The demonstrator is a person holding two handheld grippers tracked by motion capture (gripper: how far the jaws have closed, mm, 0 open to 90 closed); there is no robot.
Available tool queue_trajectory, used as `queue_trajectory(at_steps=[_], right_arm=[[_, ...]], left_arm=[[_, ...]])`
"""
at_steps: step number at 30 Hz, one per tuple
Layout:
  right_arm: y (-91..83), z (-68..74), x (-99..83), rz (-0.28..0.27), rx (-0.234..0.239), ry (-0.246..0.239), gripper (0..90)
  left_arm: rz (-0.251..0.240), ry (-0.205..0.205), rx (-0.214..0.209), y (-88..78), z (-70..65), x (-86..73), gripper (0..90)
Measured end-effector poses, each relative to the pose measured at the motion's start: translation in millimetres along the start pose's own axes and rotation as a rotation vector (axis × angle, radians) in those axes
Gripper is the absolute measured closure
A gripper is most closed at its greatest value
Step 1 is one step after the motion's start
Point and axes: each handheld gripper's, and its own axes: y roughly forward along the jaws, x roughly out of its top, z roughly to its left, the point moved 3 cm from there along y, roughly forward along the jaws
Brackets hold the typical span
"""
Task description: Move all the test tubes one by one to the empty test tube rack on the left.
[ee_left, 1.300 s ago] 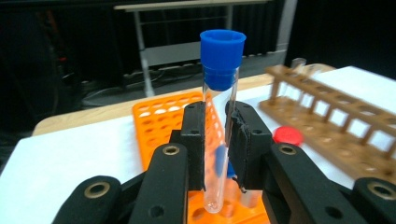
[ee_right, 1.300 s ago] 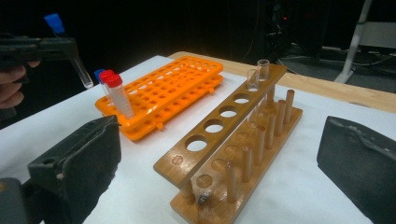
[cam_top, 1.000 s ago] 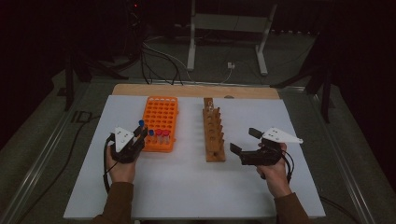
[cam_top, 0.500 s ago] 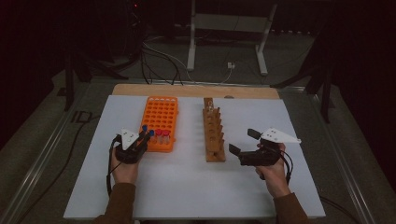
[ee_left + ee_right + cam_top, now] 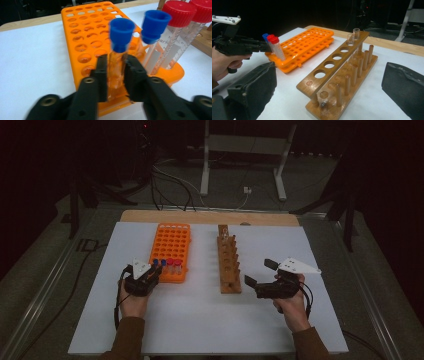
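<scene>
A clear blue-capped tube (image 5: 121, 32) stands in the near row of the orange rack (image 5: 85, 32), and my left gripper (image 5: 116, 72) has its pads touching both sides of it. Its jaws have just been opening slightly, with the tube still between them. Beside it stand a second blue-capped tube (image 5: 155, 25) and two red-capped tubes (image 5: 178, 12). From the high view the left gripper (image 5: 156, 270) sits at the near left corner of the orange rack (image 5: 170, 245). My right gripper (image 5: 260, 272) is open and holds nothing, right of the wooden rack (image 5: 229, 265).
The wooden rack (image 5: 337, 75) has a row of holes and a row of pegs, with two small glass tubes (image 5: 356, 33) at its far end. White tabletop (image 5: 200, 320) lies between the hands and the near edge. Cables and a metal stand are on the floor behind.
The left gripper has come down a little at the near row of the orange rack with the blue-capped tube. The right gripper has stayed where it was.
</scene>
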Motion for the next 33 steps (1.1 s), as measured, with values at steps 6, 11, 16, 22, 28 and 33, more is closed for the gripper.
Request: queue_trajectory(at_steps=[6, 11, 16, 22, 28, 33], right_arm=[[0.1, 0.4, 0.2, -0.001, 0.002, 0.001, 0.4], [0.8, 1.7, 1.9, -0.003, 0.003, -0.004, 0.4], [2.5, 3.1, 6.1, -0.003, 0.003, -0.015, 0.4], [6.5, 4.1, 19.5, -0.016, 0.005, -0.032, 0.4], [19.0, 1.3, 34.4, -0.023, 0.001, -0.026, 0.4], [33.2, 0.9, 43.2, -0.021, 0.0, -0.03, 0.4]], left_arm=[[-0.015, -0.031, -0.005, -11.4, 3.8, 0.8, 55.0], [-0.044, -0.027, -0.014, -22.3, 1.6, 5.1, 36.8], [-0.079, -0.043, -0.05, -31.4, -5.5, 10.7, 15.6], [-0.129, -0.061, -0.105, -41.9, -11.0, 18.1, 0.4], [-0.125, -0.088, -0.114, -42.8, -8.3, 18.0, 0.5], [-0.119, -0.12, -0.151, -41.3, -4.9, 17.1, 1.0]])
